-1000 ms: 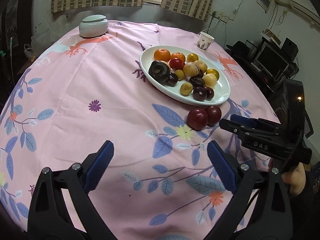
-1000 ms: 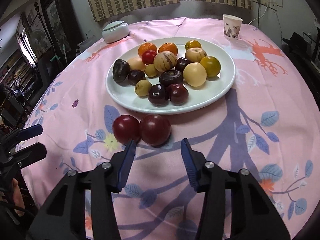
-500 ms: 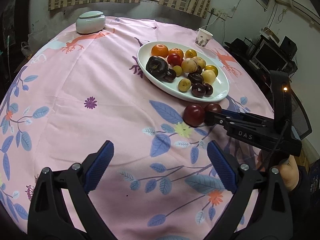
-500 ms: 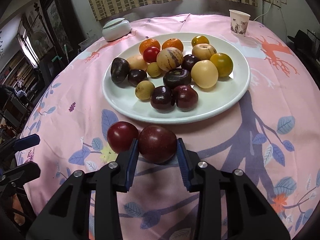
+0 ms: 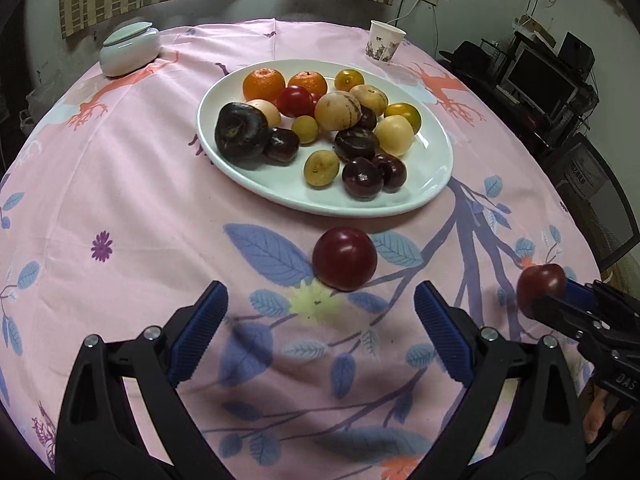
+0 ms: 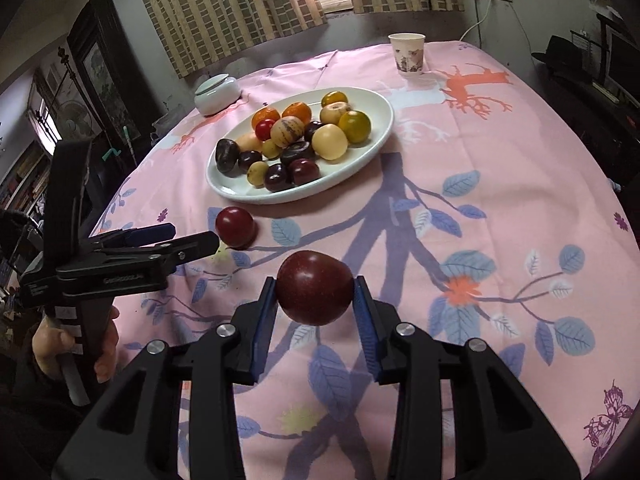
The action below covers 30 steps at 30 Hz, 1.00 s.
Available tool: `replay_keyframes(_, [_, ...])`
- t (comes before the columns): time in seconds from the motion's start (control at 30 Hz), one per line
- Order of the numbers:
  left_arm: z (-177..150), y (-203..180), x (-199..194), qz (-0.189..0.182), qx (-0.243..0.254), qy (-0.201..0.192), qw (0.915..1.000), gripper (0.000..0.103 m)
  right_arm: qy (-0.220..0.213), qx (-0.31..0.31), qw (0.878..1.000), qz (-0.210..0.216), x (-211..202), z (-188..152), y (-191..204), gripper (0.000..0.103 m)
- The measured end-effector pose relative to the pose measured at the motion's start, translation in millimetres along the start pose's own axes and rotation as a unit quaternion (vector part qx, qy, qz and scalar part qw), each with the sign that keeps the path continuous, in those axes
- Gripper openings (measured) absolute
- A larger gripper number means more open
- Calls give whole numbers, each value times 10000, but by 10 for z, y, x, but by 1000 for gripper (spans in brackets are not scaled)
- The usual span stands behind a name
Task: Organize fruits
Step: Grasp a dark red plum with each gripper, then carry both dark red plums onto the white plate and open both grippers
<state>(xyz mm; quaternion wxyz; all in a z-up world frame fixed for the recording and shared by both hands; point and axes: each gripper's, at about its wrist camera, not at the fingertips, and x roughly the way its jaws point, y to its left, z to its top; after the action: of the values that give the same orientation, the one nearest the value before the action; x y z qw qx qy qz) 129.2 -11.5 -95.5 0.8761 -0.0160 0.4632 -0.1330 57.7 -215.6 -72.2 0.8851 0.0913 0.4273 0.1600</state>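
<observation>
At the bottom centre of the right wrist view, my right claw (image 6: 315,300) is clamped on a dark red plum (image 6: 315,288), lifted clear of the pink counter (image 6: 500,184). At the bottom of the left wrist view, my left claw (image 5: 320,320) stands wide apart with nothing between its blue pads (image 5: 200,322). Just beyond it, mid-frame, a second red plum (image 5: 344,258) rests on the counter, a little short of the near rim of the white plate (image 5: 436,160). The plate holds a heap of dark, yellow and orange fruits (image 5: 340,112). Farther back, a lidded white bowl (image 5: 130,50) sits at the upper left and a paper cup (image 5: 384,42) at the upper right.
</observation>
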Motion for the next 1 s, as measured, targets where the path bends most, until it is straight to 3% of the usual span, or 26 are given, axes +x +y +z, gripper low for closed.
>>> replay_keyframes(0.13, [56, -103, 199, 72, 161, 120, 9998, 94, -57, 97, 9999, 125, -58, -15, -100, 39])
replay_keyframes(0.27, [79, -122, 323, 113, 161, 168, 9997, 82, -11, 78, 9997, 213, -65, -19, -105, 39])
replay_keyframes(0.4, [76, -113, 381, 116, 152, 202, 9996, 77, -2, 84, 9997, 250, -48, -6, -80, 39])
replay_keyframes(0.43, [76, -113, 380, 127, 163, 187, 9996, 72, 3, 85, 9996, 268, -38, -4, -68, 39])
replay_keyframes(0.47, [81, -115, 378, 166, 184, 151, 9996, 57, 9, 87, 9996, 280, -29, -2, -61, 39])
replay_keyframes(0.53, [83, -120, 373, 1, 202, 134, 9997, 41, 35, 103, 9995, 300, 1, -3, -44, 39])
replay_keyframes(1.0, [-34, -97, -11, -406, 83, -48, 9991, 40, 239, 25, 9990, 365, 170, 40, 130, 39])
